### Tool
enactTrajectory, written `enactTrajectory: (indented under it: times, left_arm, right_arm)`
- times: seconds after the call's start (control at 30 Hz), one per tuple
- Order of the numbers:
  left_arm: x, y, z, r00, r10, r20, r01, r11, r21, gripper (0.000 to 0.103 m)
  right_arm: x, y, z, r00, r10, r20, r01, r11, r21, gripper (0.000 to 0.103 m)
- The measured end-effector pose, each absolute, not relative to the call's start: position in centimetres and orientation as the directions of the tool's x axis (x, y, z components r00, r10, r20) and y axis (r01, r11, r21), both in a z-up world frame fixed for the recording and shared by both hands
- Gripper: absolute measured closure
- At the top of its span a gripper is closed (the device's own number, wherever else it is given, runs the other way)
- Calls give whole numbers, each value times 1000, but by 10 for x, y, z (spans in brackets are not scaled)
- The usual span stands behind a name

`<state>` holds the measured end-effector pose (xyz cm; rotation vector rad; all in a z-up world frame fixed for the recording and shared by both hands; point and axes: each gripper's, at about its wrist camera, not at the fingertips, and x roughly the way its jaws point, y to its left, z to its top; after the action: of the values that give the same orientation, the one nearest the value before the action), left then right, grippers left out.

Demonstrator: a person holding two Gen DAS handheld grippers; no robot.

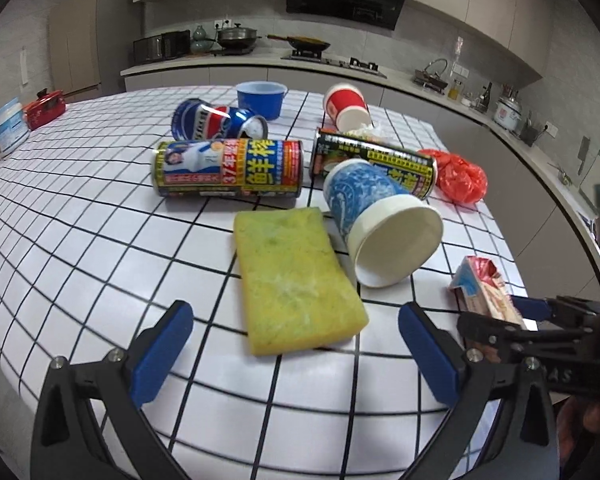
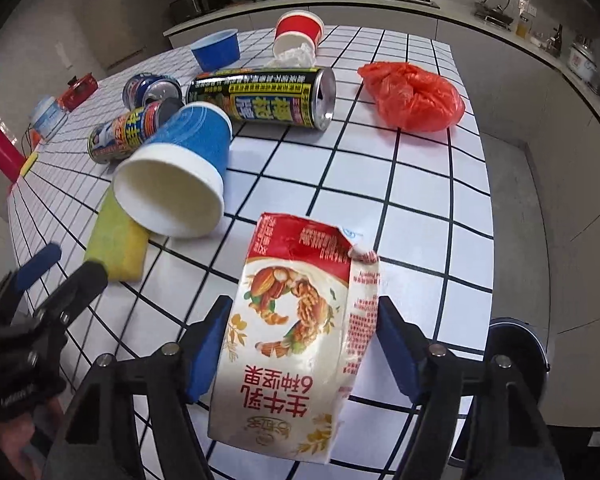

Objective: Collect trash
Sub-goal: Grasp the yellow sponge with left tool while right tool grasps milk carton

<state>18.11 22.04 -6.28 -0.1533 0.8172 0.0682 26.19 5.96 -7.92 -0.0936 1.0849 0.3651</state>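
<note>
My right gripper (image 2: 302, 344) is shut on a torn white and red milk carton (image 2: 300, 344), its blue pads pressing both sides; the carton (image 1: 484, 292) also shows at the right of the left wrist view. My left gripper (image 1: 296, 314) stands open, with the near end of a yellow sponge (image 1: 296, 280) between its fingertips, untouched. A blue paper cup (image 1: 376, 216) lies on its side beside the sponge. Behind lie a yellow can (image 1: 228, 168), a black can (image 1: 372, 160), a crushed blue can (image 1: 216, 120), a red cup (image 1: 346, 106) and a red plastic bag (image 1: 460, 176).
A blue bowl (image 1: 260, 98) stands at the back of the checked table (image 1: 80, 200). A white tub (image 1: 8, 128) and a red box (image 1: 46, 108) sit at its far left. A dark round object (image 2: 516, 340) is beyond the table's right edge. Kitchen counters run behind.
</note>
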Motion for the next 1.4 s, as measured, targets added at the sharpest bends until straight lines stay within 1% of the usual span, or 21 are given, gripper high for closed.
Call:
enactTrajectory:
  times: [0.1,0.13,0.23,0.3,0.43,0.57,0.6,0.63,0.67,0.7,0.73,0.8,0.93,1.17,1.4]
  left_arm:
    - [194,223,-72,655,28,-755,-129,989,-76,1]
    - [195,226,-72,649,38,-760,-134,989,-65,2]
    - [184,243,-72,650,82,-756,-174,984,-43,5]
    - [176,248,-68,671,110,-733,-188,982,-25,5]
    - [189,243,-67,689,81,-720,-147,989,-29,5]
    - [213,240,-80,636,75,-768,-127,992,-8,5]
    - [216,242,-83,616,61,-786,-124,992,-20,11]
    - [215,243,-82,624,54,-779,-122,992,-29,18]
    - [213,242,-82,628,58,-776,-117,993,-21,20]
    - [212,241,-81,633,50,-772,-104,994,-21,29]
    - [211,240,-79,639,47,-767,-95,995,-18,42]
    - [208,238,-78,643,38,-765,-87,996,-24,45]
    - [195,238,-71,664,23,-748,-87,995,-47,48]
    - [180,233,-49,705,17,-709,-93,993,-69,49]
    - [170,204,-33,736,2,-677,-69,995,-73,49]
  right_arm:
    - [267,56,-78,421,240,-875,-324,940,102,34]
    - [268,55,-78,419,241,-875,-323,941,104,34]
    - [271,54,-77,420,243,-874,-321,941,108,34]
    - [273,54,-77,420,238,-876,-317,943,104,34]
    - [279,57,-79,435,203,-877,-297,952,73,31]
    - [283,60,-80,448,187,-874,-293,954,53,31]
    - [283,60,-80,453,185,-872,-295,954,49,32]
    - [283,61,-80,459,183,-870,-295,954,45,36]
    - [282,61,-80,464,185,-866,-300,953,42,37]
    - [282,60,-80,469,189,-863,-300,953,46,37]
    - [281,60,-80,472,192,-860,-301,953,47,37]
    - [279,60,-79,479,194,-856,-305,951,44,38]
    - [275,59,-74,494,207,-845,-312,949,50,38]
    - [263,50,-55,525,235,-818,-322,944,64,38]
    - [250,24,-42,548,249,-799,-319,945,77,38]
